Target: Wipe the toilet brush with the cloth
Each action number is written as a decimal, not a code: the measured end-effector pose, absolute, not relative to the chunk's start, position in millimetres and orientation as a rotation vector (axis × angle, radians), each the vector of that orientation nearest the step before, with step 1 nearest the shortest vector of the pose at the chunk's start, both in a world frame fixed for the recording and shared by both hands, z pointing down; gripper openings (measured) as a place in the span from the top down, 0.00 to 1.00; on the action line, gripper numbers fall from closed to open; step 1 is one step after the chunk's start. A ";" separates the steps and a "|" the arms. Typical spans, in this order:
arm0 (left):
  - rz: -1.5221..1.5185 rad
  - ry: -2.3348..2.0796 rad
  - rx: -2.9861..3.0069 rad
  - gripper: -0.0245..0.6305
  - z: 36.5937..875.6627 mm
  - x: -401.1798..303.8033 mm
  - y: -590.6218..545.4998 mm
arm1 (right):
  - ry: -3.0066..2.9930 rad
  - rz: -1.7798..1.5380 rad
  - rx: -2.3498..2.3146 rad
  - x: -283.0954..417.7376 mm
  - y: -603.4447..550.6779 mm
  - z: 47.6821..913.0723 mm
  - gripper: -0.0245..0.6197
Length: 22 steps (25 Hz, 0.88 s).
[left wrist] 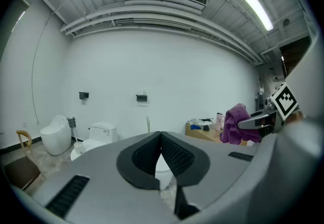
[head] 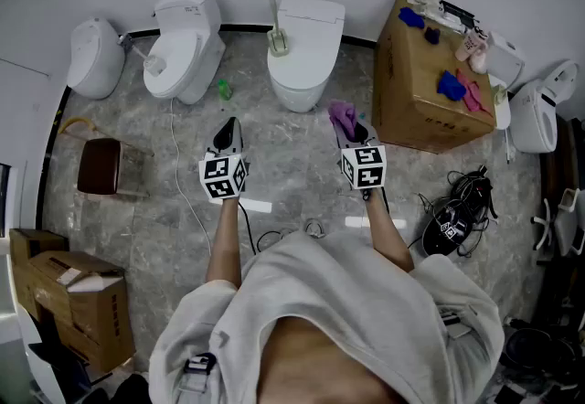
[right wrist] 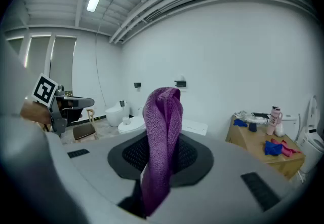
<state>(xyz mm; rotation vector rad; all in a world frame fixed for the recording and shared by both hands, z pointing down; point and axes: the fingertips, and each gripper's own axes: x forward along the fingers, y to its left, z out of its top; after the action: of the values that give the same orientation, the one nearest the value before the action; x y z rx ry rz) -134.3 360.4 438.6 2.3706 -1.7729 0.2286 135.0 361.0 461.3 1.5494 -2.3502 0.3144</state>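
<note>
Currently purple cloth (right wrist: 163,111) pinched upright between right gripper (right wrist: 163,159) fingers, kept ready for wiping; left gripper (left wrist: 161,138) fingers closed, empty; toilet brush (head: 276,32) not yet taken.

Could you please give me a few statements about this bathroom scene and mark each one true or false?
1. The right gripper is shut on a purple cloth. True.
2. The left gripper grips the brush. False: its jaws are together on nothing, and the brush stands apart from both grippers, at a toilet by the wall.
3. A blue cloth lies on the box. True.
4. The brown chair stands to the person's right. False: it is on the person's left.
</note>
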 end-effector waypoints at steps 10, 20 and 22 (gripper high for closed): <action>0.226 -1.796 2.363 0.93 436.3 -115.9 353.7 | -2.373 0.315 1.515 146.7 355.1 464.1 0.80; 0.244 -1.832 2.329 0.93 440.9 -97.8 346.4 | -2.425 0.339 1.456 156.3 340.7 469.0 0.80; 0.246 -1.840 2.322 0.93 442.5 -95.2 344.8 | -2.429 0.347 1.435 156.0 339.1 473.4 0.80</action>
<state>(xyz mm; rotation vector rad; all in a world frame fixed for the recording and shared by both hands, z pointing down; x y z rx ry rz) -95.2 344.8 442.5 2.3218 -1.8398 0.2463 156.0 339.1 473.4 1.4347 -2.4290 0.3470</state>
